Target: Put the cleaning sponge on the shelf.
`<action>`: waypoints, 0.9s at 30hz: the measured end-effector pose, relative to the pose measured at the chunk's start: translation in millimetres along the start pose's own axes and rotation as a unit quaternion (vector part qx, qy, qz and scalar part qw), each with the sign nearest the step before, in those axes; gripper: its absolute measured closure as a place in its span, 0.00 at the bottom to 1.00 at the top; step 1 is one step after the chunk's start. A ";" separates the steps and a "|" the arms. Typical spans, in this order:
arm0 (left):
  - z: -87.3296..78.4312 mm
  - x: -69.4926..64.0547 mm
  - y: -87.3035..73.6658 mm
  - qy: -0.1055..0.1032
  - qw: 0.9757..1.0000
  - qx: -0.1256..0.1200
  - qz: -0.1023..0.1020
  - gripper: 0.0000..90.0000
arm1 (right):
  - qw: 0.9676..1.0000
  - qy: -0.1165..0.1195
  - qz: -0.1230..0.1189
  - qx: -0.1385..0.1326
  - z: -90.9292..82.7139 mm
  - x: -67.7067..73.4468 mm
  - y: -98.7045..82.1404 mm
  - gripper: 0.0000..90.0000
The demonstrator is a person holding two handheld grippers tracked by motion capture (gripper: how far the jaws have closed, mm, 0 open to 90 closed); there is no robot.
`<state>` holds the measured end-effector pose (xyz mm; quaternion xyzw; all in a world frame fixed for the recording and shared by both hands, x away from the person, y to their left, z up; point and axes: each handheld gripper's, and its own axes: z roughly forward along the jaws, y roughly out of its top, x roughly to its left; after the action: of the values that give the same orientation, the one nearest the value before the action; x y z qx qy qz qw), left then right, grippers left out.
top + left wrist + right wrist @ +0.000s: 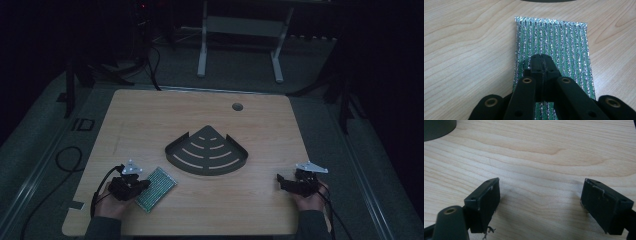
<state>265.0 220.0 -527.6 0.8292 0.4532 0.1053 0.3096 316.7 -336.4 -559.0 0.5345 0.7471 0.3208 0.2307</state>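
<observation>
Because the left gripper (541,60) has its jaws pressed together over the near part of the green and silver scouring pad (554,42), the pad seems to be either pinned flat or pinched by a thin fold of its mesh; the left gripper view does not show which, and no mesh is plainly visible between the tips. From the high view, the scouring pad (157,188) lies flat on the wooden table (150,115), near the front-left corner of the dark corner shelf tray (207,151) and apart from it, with the left gripper (143,184) at the pad's near-left edge. That placement suits a short carry or slide toward the tray, whose curved front rim faces the person.

On the opposite side of the tray, well to its front right, the right gripper (280,180) rests near the table with its jaws spread wide and nothing between them; in its own view the right gripper (540,202) frames bare wood. It looks parked there to keep clear, ready to steady the tray if needed.
</observation>
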 end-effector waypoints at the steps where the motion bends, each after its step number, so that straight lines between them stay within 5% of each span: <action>1: -0.3 0.8 0.4 -0.001 1.000 -0.003 -0.002 0.96 | 1.000 0.000 0.000 0.000 0.0 0.0 0.0 0.17; 10: -7.5 17.2 19.7 -0.003 1.000 -0.004 -0.014 0.89 | 1.000 0.000 0.000 0.000 0.2 0.0 0.2 0.17; 27: 5.1 31.0 47.3 -0.035 0.996 0.071 0.042 0.82 | 1.000 0.000 0.000 0.000 0.3 -0.1 0.2 0.17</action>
<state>317.4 224.4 -506.1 0.8708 0.4131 0.0566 0.2606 317.1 -336.4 -559.0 0.5344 0.7472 0.3209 0.2305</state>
